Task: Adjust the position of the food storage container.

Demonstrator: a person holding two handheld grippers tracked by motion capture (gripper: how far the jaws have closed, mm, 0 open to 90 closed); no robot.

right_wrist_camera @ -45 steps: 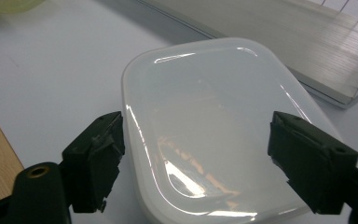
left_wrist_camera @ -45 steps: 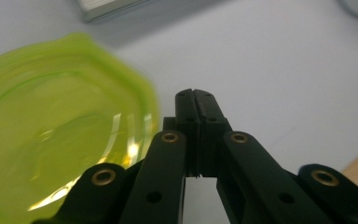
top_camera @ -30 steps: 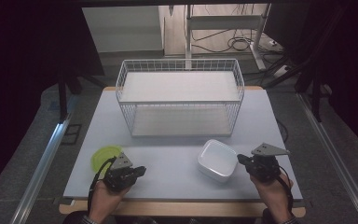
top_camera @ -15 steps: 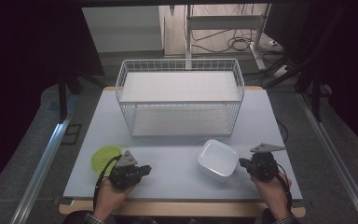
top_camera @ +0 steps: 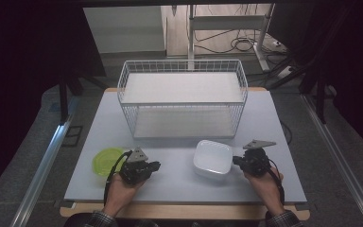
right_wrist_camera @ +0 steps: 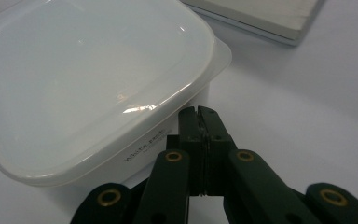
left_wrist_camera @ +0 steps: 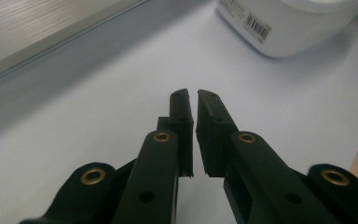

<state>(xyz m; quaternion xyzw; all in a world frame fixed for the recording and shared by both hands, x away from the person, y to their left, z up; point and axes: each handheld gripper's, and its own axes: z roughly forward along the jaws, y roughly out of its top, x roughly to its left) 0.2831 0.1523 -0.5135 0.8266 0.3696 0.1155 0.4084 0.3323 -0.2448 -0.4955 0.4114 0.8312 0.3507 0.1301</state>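
1. While the white container [top_camera: 212,157] is sitting on the table [top_camera: 179,184] between my grippers, the right gripper [top_camera: 238,162] is pointing at its side, clenched on nothing.
2. My left gripper [top_camera: 155,166], seemingly nearly closed and empty, is lying farther off.

Container [top_camera: 212,159] before basket [top_camera: 183,101]

A small white sticker with a black barcode [left_wrist_camera: 258,27] sits on the side wall of the white, rounded-square plastic container [left_wrist_camera: 307,28] at the upper right of the left gripper view; a line of fine print beside it is too small to read. In the right gripper view, at lower centre, dark lettering [right_wrist_camera: 144,147] on the container's [right_wrist_camera: 93,88] wall starts with what looks like "White"; the rest is blurred.
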